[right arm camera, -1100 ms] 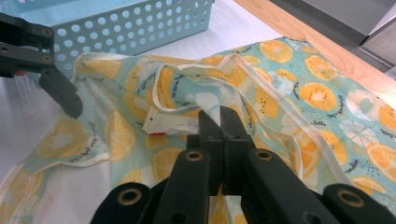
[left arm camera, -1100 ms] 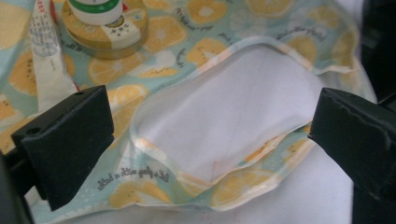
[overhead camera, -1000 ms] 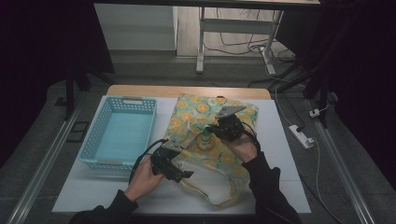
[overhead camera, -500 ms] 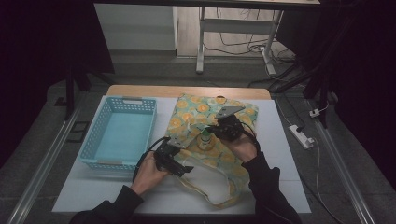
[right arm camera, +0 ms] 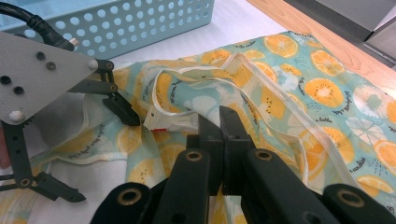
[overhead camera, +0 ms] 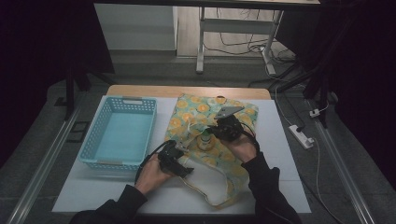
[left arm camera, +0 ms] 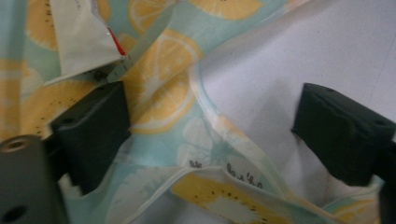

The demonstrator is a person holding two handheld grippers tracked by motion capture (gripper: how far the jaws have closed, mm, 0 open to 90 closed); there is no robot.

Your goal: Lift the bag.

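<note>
Lemon-print bag (overhead camera: 212, 123) spread on the desk (overhead camera: 275, 154) beside the blue basket (overhead camera: 122, 133), mouth toward the person. Left hand-held gripper (overhead camera: 180, 161) low at the bag's near edge, forearm in from below, jaws apart and just closing, hem between them, pads not yet pressing. Right hand-held gripper (overhead camera: 219, 130) over the bag's middle, wrist bent inward, jaws together on a fold of cloth.

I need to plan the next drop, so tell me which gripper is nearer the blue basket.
Left. The left gripper sits just off the blue basket's near right corner, over the fruit-print bag's edge. The right gripper is farther right, shut on the bag's fabric.
</note>
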